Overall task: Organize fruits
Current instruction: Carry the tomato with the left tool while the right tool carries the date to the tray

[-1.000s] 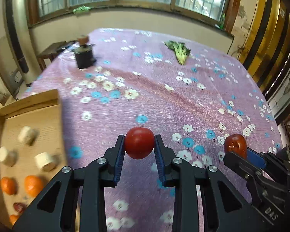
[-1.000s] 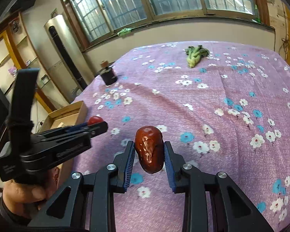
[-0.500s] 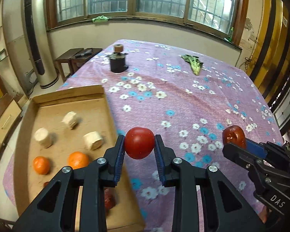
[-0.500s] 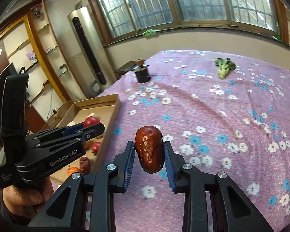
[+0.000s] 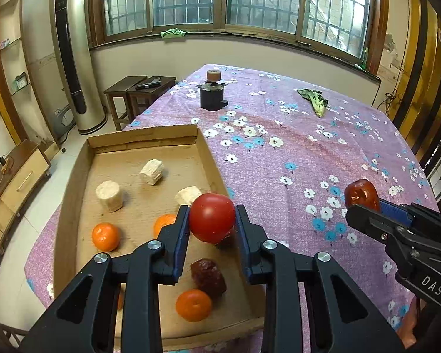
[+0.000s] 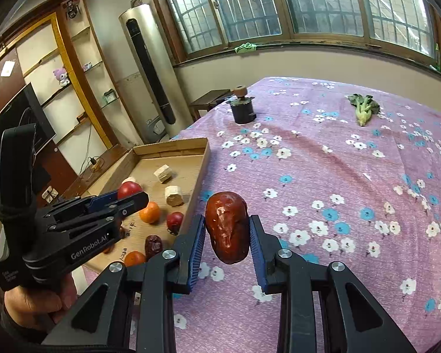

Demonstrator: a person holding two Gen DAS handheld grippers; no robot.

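My left gripper (image 5: 212, 219) is shut on a round red tomato (image 5: 212, 217) and hangs over the right edge of a shallow cardboard tray (image 5: 73, 182). In the tray lie three oranges (image 5: 105, 236), pale cut chunks (image 5: 151, 171), a dark red date (image 5: 208, 276) and another small red fruit (image 6: 175, 219). My right gripper (image 6: 227, 231) is shut on a glossy brown-red date (image 6: 227, 226), held above the flowered cloth to the right of the tray. In the right wrist view the left gripper (image 6: 132, 197) shows from the side with its tomato (image 6: 129, 189).
A purple flowered tablecloth (image 5: 294, 147) covers the table. A black pot with a brown knob (image 5: 211, 95) stands at the back, and a leafy green vegetable (image 5: 316, 101) lies at the far right. A tall air conditioner (image 5: 72, 58) and small stools (image 5: 138, 88) stand beyond the table's left edge.
Both grippers have travelled left toward the cardboard tray with their fruit still held. The tray, once at the left edge of the views, now lies under the left gripper.
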